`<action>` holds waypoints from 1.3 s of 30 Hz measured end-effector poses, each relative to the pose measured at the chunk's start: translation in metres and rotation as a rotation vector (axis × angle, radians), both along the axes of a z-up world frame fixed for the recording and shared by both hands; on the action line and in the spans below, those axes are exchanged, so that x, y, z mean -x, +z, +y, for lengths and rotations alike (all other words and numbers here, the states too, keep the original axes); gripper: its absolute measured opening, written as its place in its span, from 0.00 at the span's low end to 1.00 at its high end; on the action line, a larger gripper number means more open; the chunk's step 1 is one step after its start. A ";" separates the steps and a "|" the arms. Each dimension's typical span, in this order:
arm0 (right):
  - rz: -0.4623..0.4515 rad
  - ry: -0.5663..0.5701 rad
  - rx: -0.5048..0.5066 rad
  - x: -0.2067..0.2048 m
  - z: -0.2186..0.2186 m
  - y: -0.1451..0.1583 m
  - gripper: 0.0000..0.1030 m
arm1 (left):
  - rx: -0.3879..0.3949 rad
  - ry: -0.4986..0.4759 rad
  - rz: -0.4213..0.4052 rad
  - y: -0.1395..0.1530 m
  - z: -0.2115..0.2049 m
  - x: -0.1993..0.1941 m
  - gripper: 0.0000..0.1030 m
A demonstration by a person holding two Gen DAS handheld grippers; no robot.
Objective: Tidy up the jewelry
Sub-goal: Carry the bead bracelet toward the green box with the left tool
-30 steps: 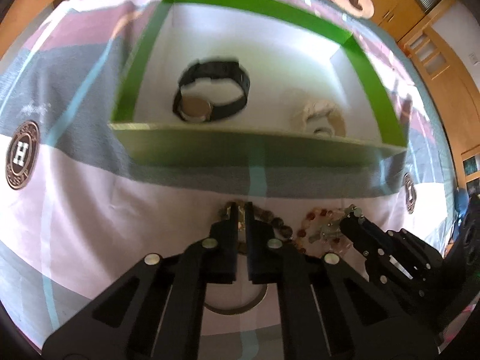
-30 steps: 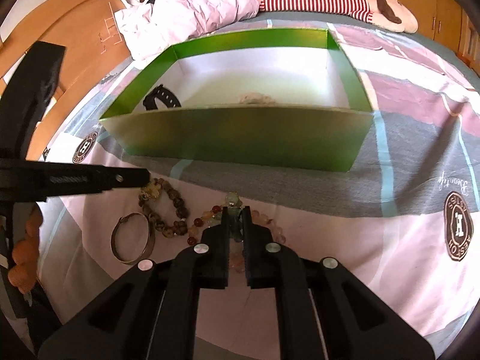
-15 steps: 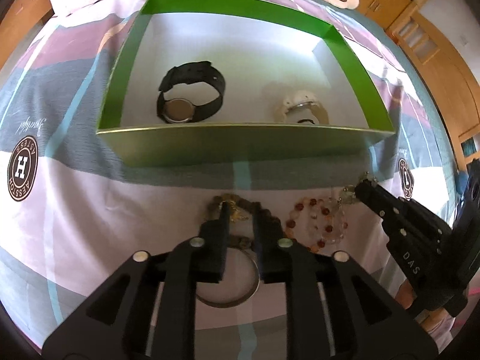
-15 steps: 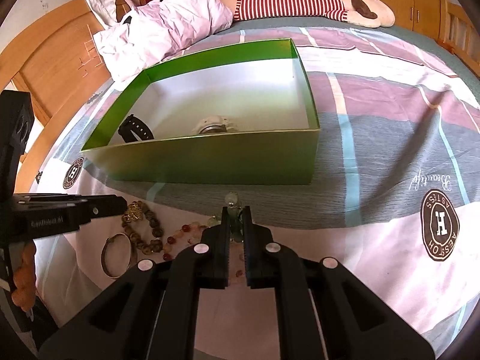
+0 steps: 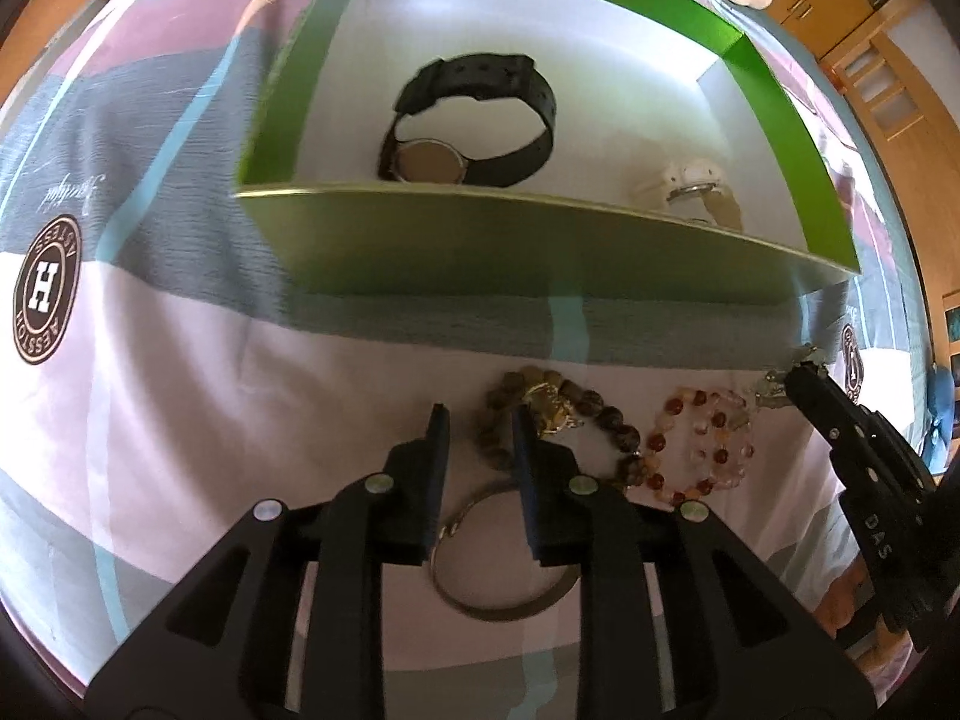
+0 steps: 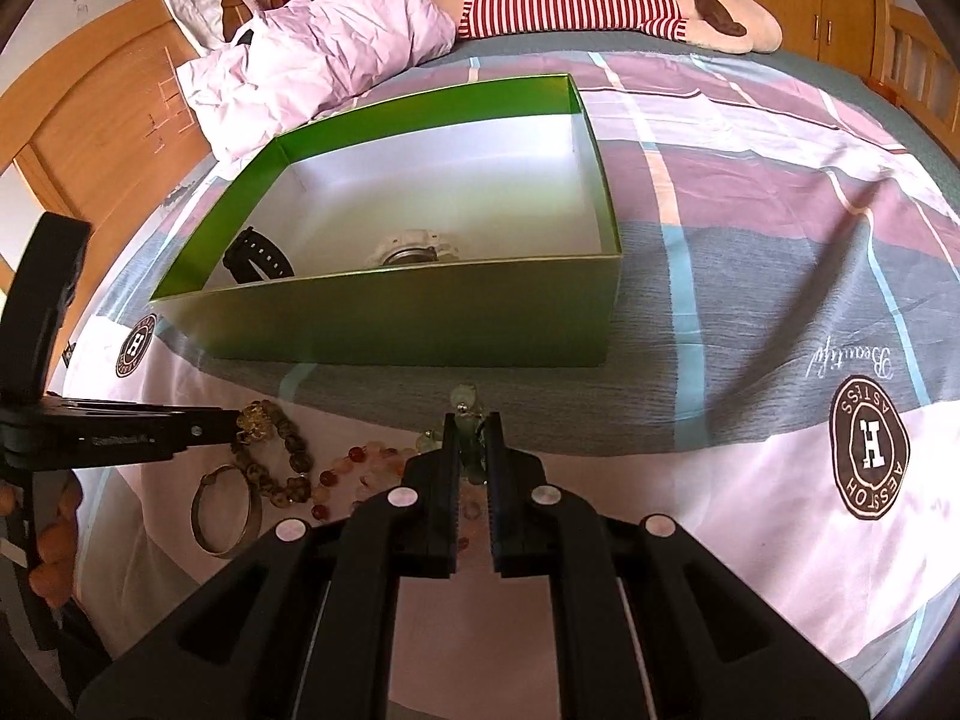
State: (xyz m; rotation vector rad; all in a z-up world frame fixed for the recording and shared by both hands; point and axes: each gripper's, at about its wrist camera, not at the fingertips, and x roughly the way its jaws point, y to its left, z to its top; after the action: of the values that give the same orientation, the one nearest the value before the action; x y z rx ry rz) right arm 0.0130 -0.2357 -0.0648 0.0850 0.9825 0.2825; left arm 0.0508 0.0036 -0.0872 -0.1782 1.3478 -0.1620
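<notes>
A green box point(image 5: 540, 252) holds a black watch point(image 5: 474, 120) and a white watch point(image 5: 699, 192). In front of it on the bedsheet lie a brown bead bracelet point(image 5: 606, 420), a red-and-clear bead bracelet point(image 5: 702, 450) and a metal bangle point(image 5: 498, 594). My left gripper point(image 5: 480, 426) points down over the brown bracelet. Its jaws are opening, with the bracelet's left part showing in the gap and not pinched. My right gripper point(image 6: 471, 438) is shut on the pale green end of the red-and-clear bracelet point(image 6: 360, 462), just in front of the box point(image 6: 384, 324).
The bed is covered by a plaid sheet point(image 6: 780, 240) with round logo prints. A pink pillow point(image 6: 324, 54) and a striped plush toy point(image 6: 576, 6) lie behind the box. Wooden cupboards point(image 6: 120, 120) stand beside the bed.
The left jaws have gone from shut to parted and the gripper has sunk towards the brown bracelet. The right gripper has stayed shut on the bead bracelet.
</notes>
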 end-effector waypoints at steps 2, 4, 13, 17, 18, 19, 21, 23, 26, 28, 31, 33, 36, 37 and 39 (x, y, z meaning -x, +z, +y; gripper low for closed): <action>0.003 0.001 -0.002 0.000 0.000 -0.001 0.07 | -0.028 -0.011 -0.015 -0.003 -0.004 -0.001 0.21; 0.006 0.001 -0.005 0.000 0.000 -0.001 0.07 | -0.056 -0.025 -0.034 -0.004 -0.009 -0.001 0.21; -0.008 -0.001 -0.009 0.002 0.000 0.001 0.07 | 0.009 -0.013 -0.136 0.032 -0.001 0.005 0.07; -0.009 0.002 -0.011 0.002 0.000 0.002 0.07 | 0.078 -0.036 -0.244 0.071 0.003 0.018 0.07; -0.008 0.004 -0.011 0.002 0.001 0.002 0.07 | 0.094 -0.041 -0.270 0.080 0.003 0.023 0.07; -0.009 0.006 -0.011 0.002 0.001 0.002 0.07 | 0.104 -0.045 -0.285 0.087 0.001 0.024 0.07; -0.018 0.008 -0.017 0.003 0.002 0.004 0.07 | 0.116 -0.048 -0.316 0.097 0.000 0.029 0.07; -0.024 0.014 -0.023 0.004 0.003 0.007 0.07 | 0.129 -0.049 -0.334 0.104 0.007 0.034 0.07; -0.031 0.029 -0.025 0.006 0.007 0.010 0.07 | 0.141 -0.045 -0.344 0.111 0.013 0.035 0.07; -0.028 0.040 -0.028 0.007 0.011 0.011 0.07 | 0.127 -0.051 -0.344 0.111 0.008 0.031 0.07; -0.020 0.052 -0.036 0.009 0.017 0.011 0.07 | 0.122 -0.051 -0.348 0.109 0.006 0.026 0.07; -0.025 0.058 -0.041 0.010 0.019 0.015 0.07 | 0.128 -0.051 -0.354 0.111 0.005 0.024 0.07; -0.062 0.058 -0.034 0.010 0.022 0.030 0.07 | 0.129 -0.048 -0.379 0.118 0.005 0.023 0.07; -0.084 0.054 -0.028 0.009 0.022 0.037 0.07 | 0.126 -0.041 -0.393 0.122 0.006 0.022 0.07; -0.113 0.047 -0.025 0.007 0.021 0.049 0.07 | 0.122 -0.030 -0.428 0.128 0.007 0.019 0.07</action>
State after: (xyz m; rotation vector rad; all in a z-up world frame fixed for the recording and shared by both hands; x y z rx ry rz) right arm 0.0060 -0.2143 -0.0163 0.0676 0.8696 0.3395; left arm 0.0318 0.0106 0.0406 -0.2127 0.9147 -0.2906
